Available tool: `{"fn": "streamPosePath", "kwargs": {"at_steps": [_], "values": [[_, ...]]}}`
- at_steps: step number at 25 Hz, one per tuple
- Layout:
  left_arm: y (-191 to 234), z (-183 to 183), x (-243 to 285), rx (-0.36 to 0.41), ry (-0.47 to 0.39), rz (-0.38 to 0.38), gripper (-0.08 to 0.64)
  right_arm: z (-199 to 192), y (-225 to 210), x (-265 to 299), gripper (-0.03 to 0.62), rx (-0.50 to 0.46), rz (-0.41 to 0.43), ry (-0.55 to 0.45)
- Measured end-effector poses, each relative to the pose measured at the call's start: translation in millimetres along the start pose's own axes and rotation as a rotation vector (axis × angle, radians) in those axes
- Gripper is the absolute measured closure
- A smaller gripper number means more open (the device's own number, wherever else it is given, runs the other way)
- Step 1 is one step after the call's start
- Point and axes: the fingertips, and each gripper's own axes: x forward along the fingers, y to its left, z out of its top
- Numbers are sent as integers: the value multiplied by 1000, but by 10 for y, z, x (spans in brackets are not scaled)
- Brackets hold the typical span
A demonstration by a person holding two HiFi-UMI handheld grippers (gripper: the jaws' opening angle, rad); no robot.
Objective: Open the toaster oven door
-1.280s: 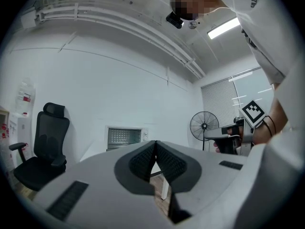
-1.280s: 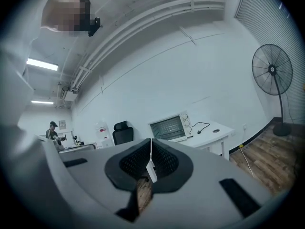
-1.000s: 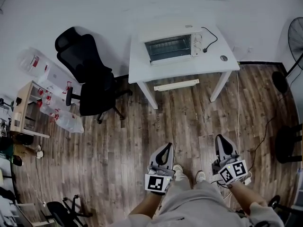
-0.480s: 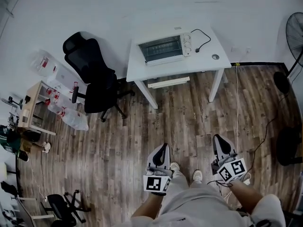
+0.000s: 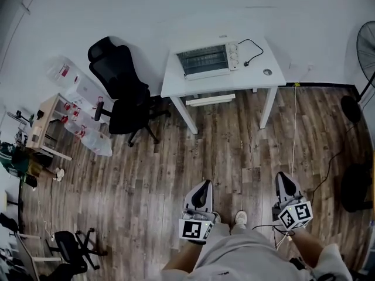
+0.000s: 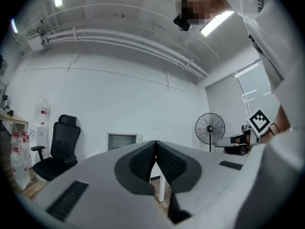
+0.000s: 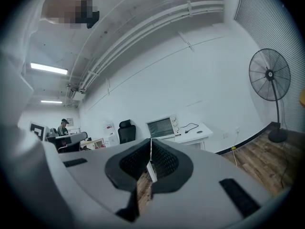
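A white toaster oven with a glass door and knobs on its right side stands on a white table against the far wall; its door is closed. The oven shows small beyond the left jaws, and the oven shows small beyond the right jaws. My left gripper and right gripper hang low in the head view, far from the table, above the wooden floor. Both are shut with nothing between the jaws. The left gripper and right gripper point level toward the oven.
A black office chair stands left of the table. A wooden shelf with bottles and a plastic bag is further left. A standing fan is at the right wall, and a cable runs over the floor. Another black chair base lies bottom left.
The table and oven have shifted slightly in the head view as I walk forward; both grippers moved along with me and stayed shut.
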Motion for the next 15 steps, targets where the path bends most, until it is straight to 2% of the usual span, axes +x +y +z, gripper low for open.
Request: {"fn": "streamPosePath", "kwargs": {"at_steps": [15], "values": [[226,202,-292,10,-43,-45,552,149,356,-294,574,1,-60,-51]]}}
